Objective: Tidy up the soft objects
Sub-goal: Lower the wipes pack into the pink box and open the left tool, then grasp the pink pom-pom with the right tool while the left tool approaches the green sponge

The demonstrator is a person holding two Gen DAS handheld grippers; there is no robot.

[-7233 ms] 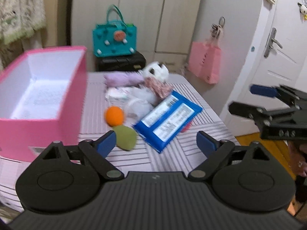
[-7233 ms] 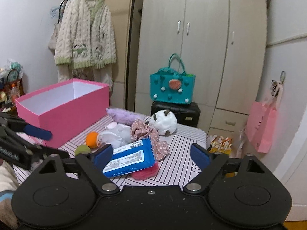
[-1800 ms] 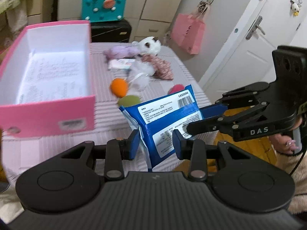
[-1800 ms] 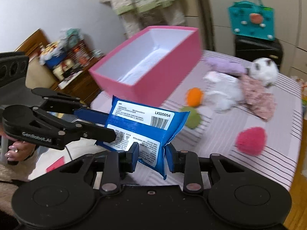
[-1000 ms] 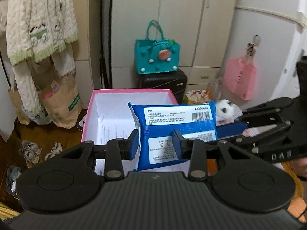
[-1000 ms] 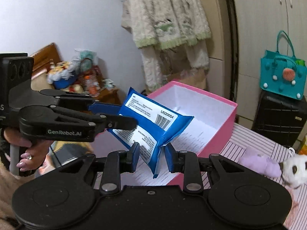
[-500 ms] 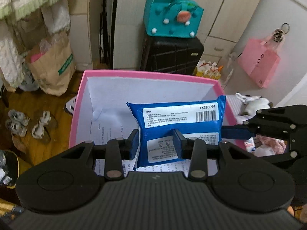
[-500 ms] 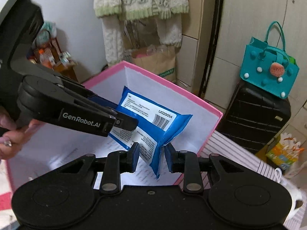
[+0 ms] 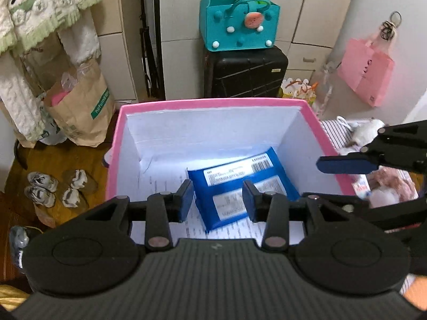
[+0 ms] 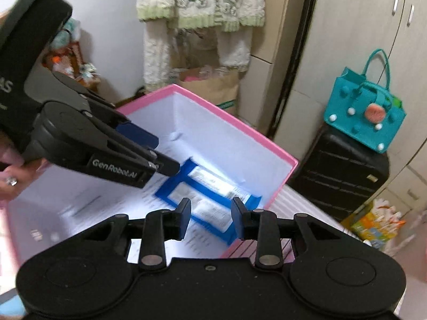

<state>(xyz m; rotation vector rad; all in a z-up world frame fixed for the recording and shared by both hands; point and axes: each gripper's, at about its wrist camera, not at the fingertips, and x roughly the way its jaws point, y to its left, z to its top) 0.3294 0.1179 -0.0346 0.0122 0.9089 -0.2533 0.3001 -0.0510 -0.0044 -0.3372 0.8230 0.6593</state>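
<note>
while both grippers tip steeply down over the pink box [image 9: 315, 112], each has its jaws parting, with nothing pressed between the pads. the left gripper [image 9: 217, 200] hangs above the near end of the box; its blue pads stand a little apart, and the blue pack [image 9: 240, 184] shows through the gap, lying lower down on the box floor, free of the pads. in the right wrist view the same gripper [image 10: 162, 157] reaches in from the left, held by a hand [image 10: 10, 176] at the frame's edge with a ring on one finger, its fingers slanting down toward the pack.

the right gripper [image 10: 210, 218] points down over the box's long side, pads likewise a little apart and bare, the pack [image 10: 208, 200] seen blurred beyond them. in the left wrist view it [image 9: 347, 184] comes in from the right, over the box's right wall.

the pack lies flat inside the box, label side up, toward the far right corner, on the printed paper that lines the floor.

right of the box, on a striped table [image 9: 336, 133], lie other soft things: a white plush [image 9: 365, 133] and pinkish cloth [image 9: 392, 181]. behind the box stand a black suitcase [image 9: 245, 72] with a teal bag [image 9: 238, 28] on top, and a brown paper bag [image 9: 80, 106] on the floor to the left.
</note>
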